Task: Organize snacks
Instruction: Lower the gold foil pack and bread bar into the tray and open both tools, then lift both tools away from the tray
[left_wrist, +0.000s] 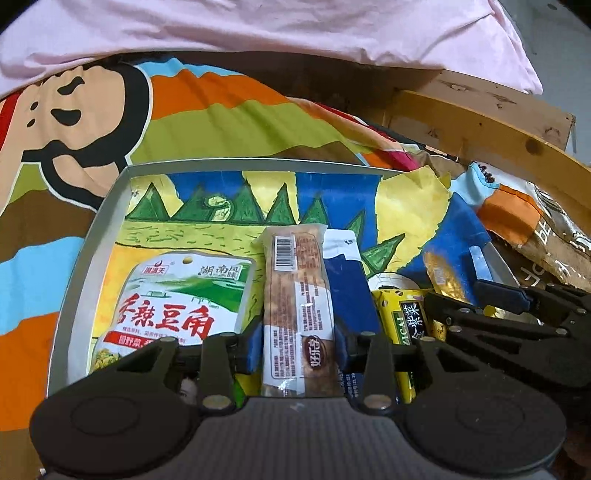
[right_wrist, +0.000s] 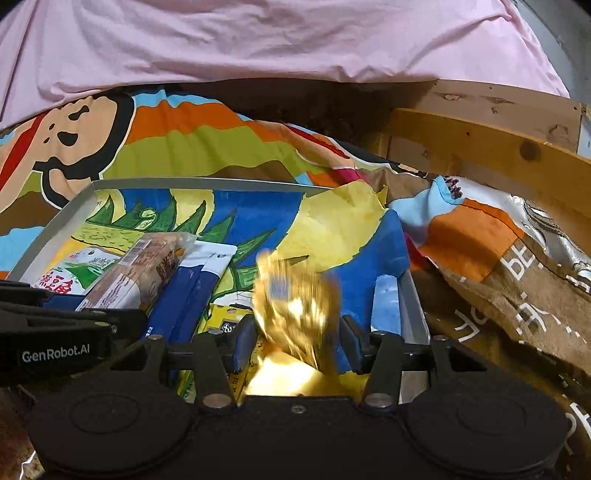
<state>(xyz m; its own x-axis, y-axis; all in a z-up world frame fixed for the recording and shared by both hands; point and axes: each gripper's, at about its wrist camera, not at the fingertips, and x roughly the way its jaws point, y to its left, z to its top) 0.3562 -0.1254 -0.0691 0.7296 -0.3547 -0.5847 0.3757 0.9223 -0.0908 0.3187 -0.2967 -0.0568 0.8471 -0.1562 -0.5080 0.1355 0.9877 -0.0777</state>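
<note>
In the tray (left_wrist: 110, 206), snack bar (left_wrist: 299, 314) between jaws

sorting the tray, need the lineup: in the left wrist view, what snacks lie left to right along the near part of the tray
white bean pack with red lettering → long brown bar with barcode → dark blue packet → yellow packet → gold foil snack
</note>
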